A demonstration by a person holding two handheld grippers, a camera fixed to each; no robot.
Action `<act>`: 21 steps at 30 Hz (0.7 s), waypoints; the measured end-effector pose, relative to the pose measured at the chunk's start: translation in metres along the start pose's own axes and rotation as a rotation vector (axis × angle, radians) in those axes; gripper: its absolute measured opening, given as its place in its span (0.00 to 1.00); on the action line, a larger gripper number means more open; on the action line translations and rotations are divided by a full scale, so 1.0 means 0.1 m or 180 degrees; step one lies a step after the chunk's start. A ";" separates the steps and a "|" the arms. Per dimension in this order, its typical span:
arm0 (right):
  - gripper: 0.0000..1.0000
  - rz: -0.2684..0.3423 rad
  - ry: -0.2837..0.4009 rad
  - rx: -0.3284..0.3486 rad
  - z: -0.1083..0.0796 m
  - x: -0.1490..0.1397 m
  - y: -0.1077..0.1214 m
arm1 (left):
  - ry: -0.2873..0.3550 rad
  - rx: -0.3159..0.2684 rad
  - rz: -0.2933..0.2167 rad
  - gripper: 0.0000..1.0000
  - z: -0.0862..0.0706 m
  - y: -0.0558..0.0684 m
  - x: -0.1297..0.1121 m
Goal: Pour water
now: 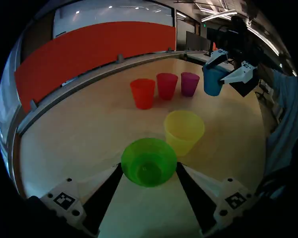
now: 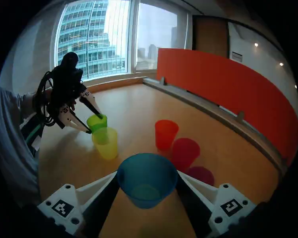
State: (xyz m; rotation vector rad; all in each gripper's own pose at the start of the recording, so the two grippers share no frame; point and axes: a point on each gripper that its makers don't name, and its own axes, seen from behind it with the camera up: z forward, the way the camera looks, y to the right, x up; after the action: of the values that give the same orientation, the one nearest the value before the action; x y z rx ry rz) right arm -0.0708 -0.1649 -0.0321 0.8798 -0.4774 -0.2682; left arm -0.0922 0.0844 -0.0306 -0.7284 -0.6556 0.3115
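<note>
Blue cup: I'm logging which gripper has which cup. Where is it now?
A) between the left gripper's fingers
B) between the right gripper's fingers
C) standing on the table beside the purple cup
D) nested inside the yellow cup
B: the blue cup sits clamped between the two fingers of the right gripper, while the left gripper holds the green cup.

We count six translucent plastic cups: green, yellow, orange, crimson, purple, blue; and two white-and-black two-finger grippers, left and right
</note>
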 end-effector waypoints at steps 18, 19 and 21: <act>0.93 -0.0011 -0.0178 0.0001 0.24 -0.41 -0.07 | 0.0056 0.0047 -0.0081 0.98 -0.28 0.07 -0.11; 0.93 -0.0004 -0.0185 0.0001 0.26 -0.43 -0.07 | 0.0075 0.0047 -0.0089 0.98 -0.30 0.07 -0.10; 0.93 0.0007 -0.0197 0.0000 0.28 -0.46 -0.07 | 0.0106 0.0052 -0.0096 0.98 -0.33 0.08 -0.09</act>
State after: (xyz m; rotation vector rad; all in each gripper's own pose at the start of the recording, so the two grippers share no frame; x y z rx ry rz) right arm -0.1248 -0.1690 -0.0362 0.8730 -0.5356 -0.2941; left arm -0.0775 0.0688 -0.0590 -0.7062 -0.6315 0.2761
